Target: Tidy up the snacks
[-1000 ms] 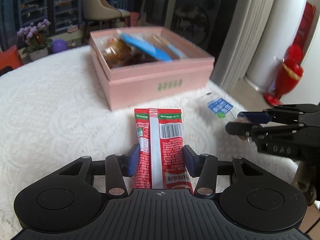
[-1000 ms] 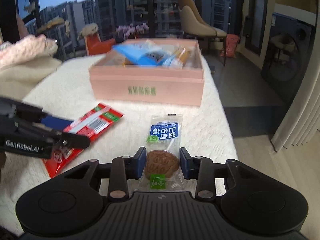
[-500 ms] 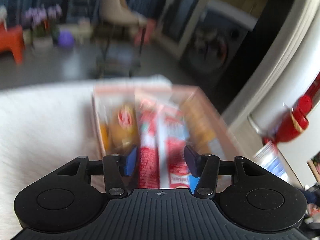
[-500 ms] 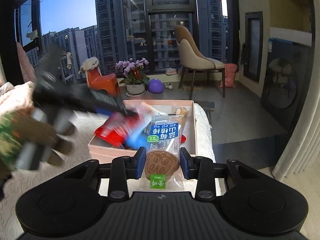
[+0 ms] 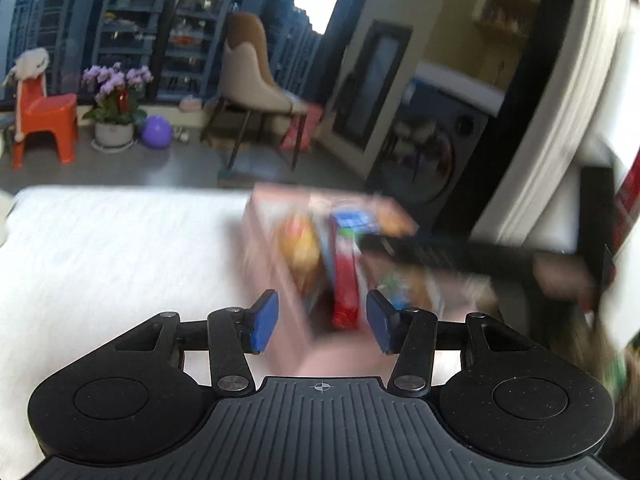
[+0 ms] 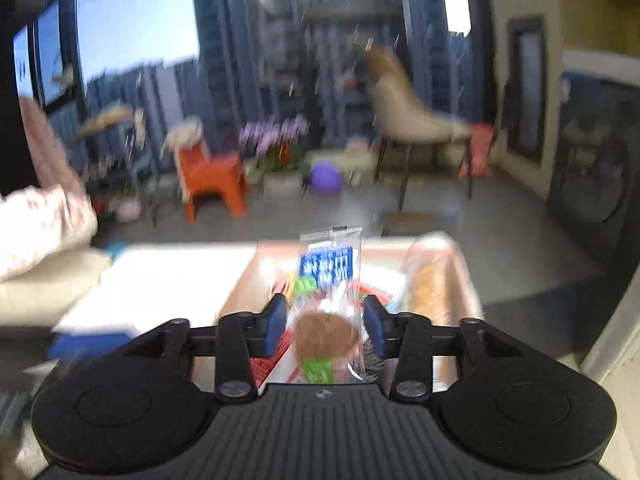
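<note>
Hovering over the pink box [image 5: 272, 280] at the desk's [image 5: 120, 248] far right corner, left claw [image 5: 322, 322] spread wide and gripping nothing, red packet [image 5: 346, 280] lying blurred inside the box. Pinching a clear biscuit packet [image 6: 328, 304] above the same box [image 6: 460, 280], right claw [image 6: 326, 322].

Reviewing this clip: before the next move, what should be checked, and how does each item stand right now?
1. Left gripper open, nothing between its fingers: ok.
2. Red packet lying inside the pink box: ok, though blurred.
3. Right gripper positioned over the box: ok.
4. Right fingers gripping the cookie packet: cannot tell; blur hides the contact.
5. Free space in the box under the cookie packet: cannot tell.
</note>
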Available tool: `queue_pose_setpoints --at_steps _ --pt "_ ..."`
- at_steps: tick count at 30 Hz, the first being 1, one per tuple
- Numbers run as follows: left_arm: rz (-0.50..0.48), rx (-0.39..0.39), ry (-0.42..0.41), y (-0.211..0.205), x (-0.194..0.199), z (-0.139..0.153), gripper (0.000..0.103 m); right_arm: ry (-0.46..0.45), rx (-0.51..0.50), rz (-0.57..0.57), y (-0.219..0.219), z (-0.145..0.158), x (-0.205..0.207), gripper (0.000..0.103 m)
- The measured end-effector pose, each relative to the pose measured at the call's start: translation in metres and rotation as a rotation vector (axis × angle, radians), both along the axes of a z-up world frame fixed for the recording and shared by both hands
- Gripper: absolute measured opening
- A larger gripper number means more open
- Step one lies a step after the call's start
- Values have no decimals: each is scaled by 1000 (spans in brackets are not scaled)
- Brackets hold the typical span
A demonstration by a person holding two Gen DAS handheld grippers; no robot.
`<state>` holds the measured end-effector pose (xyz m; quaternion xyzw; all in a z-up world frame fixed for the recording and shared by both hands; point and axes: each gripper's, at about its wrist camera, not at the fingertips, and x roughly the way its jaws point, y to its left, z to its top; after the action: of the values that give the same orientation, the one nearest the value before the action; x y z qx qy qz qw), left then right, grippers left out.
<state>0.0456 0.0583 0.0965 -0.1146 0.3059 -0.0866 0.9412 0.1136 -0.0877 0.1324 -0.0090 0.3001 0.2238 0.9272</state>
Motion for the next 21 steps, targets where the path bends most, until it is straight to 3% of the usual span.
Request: queue_pose_setpoints --at_steps 3,6,10,12,16,21 --pt "-46 160 58 -1 -27 -13 54 41 -41 -18 6 -12 3 47" --pt "-46 313 103 5 -39 -25 54 -26 -12 -59 -10 -10 -29 68" --pt "-16 394 171 14 -40 -35 54 -115 -41 -72 -28 -16 -85 79" --pt "-6 381 192 17 -44 -34 53 -101 -75 -72 -31 -25 -101 79" --pt "-59 242 198 6 -64 -33 54 20 -78 -70 -34 -48 -119 79" --pt "25 216 159 -24 -80 -59 57 143 5 -122 -37 -70 -117 79"
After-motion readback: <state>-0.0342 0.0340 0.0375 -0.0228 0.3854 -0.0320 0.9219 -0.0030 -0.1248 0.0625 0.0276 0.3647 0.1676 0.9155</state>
